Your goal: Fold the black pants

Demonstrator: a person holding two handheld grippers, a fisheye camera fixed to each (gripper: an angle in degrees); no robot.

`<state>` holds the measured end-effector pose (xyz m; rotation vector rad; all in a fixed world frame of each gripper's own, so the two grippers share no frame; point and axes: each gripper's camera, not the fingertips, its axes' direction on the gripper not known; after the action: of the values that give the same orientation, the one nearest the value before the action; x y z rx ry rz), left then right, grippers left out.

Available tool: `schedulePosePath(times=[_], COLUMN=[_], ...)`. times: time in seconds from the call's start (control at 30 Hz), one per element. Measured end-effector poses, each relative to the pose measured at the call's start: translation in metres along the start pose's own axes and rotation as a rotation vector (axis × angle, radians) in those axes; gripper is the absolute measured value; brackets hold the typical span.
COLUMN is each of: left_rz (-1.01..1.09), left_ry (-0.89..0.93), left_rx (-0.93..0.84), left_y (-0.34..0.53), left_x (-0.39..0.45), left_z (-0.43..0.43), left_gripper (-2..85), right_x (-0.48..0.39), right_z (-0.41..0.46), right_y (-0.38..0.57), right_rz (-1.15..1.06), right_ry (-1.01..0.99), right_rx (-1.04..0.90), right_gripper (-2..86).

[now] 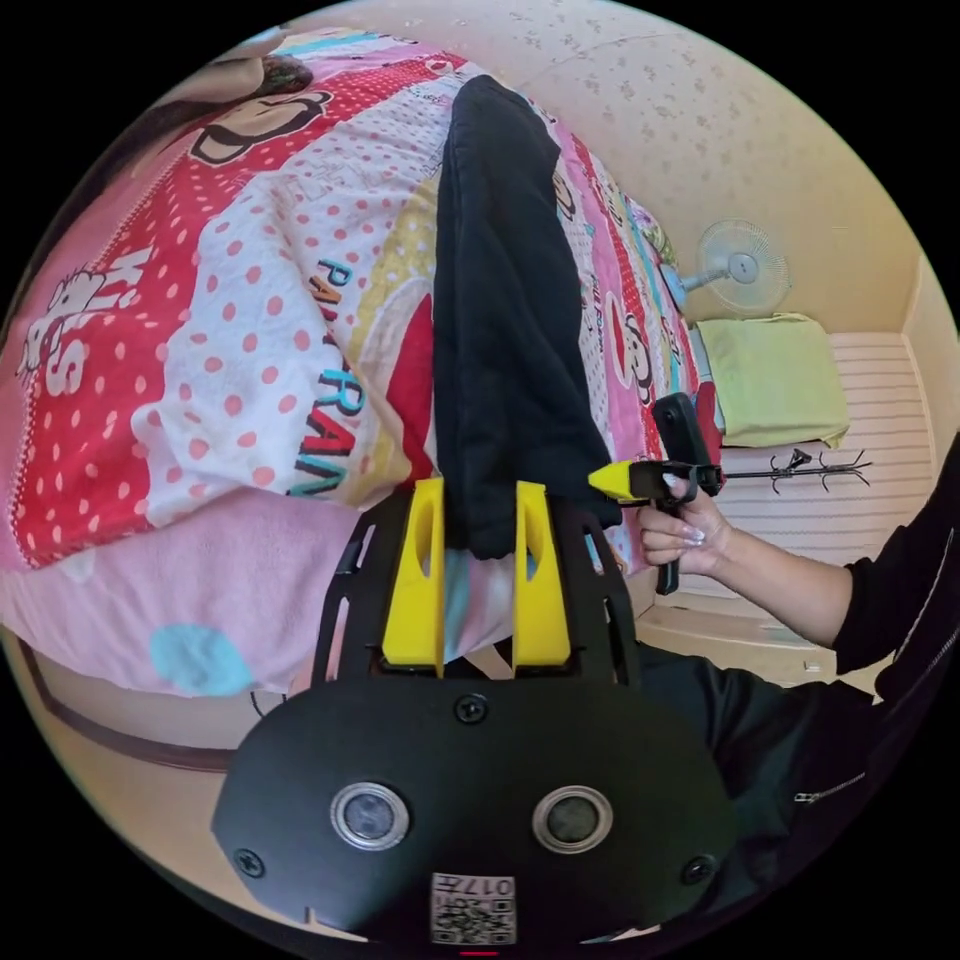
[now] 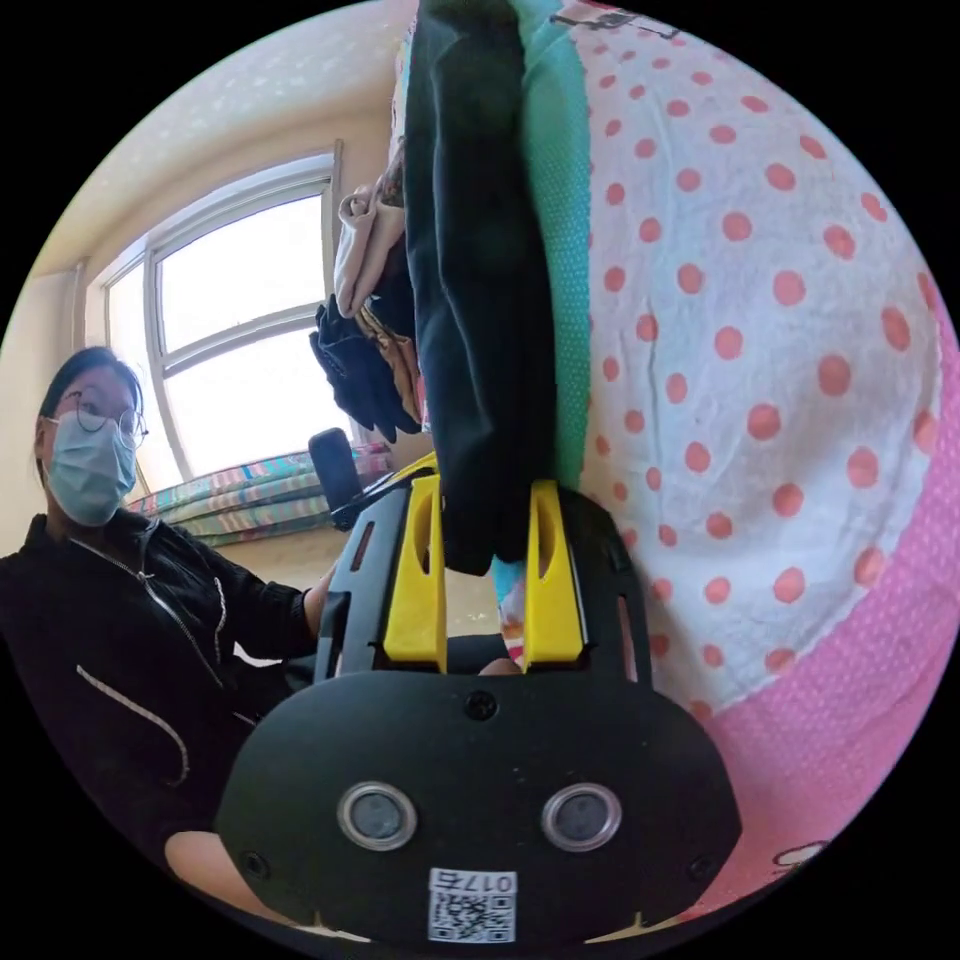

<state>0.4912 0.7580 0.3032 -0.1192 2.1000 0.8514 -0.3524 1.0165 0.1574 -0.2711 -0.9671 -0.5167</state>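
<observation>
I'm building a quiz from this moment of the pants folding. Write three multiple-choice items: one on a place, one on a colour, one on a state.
1. Where do the black pants lie?
A. on the dotted bedspread
B. on the floor
C. on a chair

2. What colour are the fingers of the left gripper?
A. red
B. yellow
C. green

3. How does the right gripper stand to the pants?
A. far off them
B. lying on the bedspread, let go
C. at the pants' near end, cloth between its jaws

Key: 1 A, the pants stretch along the bedspread; 2 B, both fingers show yellow; 3 C, in the right gripper view the dark hem hangs between the two fingers.
</observation>
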Motion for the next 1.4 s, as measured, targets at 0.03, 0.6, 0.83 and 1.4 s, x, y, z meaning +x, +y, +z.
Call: schedulePosePath(times=[0.03, 0.6, 0.83, 1.4], left_rz=[0.030, -0.052, 0.327, 1.044], left_ry=[-0.001, 0.729, 0.368, 0.005], left_rx=[0.009, 0.445, 0.488, 0.086], left_y=[0.005, 0.067, 0.020, -0.109], left_x=[-0.002, -0.088, -0.002, 0.333], left_z=[-0.007, -0.124, -0.183, 0.056], left_gripper=[9.6, 9.6, 1.8, -1.0], right_x=[0.001, -0.115, -0.145, -0.226], right_z=[0.001, -0.068, -0.102, -0.205], right_y=[-0.002, 0.015, 0.051, 0.283], right_rz=[0.001, -0.075, -0.057, -0.086], right_ry=[-0.021, -0.323, -0.268, -0.493], right_rx=[-0.007, 0.060, 0.054, 0.131], right_gripper=[10.9, 4.5, 4.4, 3.0])
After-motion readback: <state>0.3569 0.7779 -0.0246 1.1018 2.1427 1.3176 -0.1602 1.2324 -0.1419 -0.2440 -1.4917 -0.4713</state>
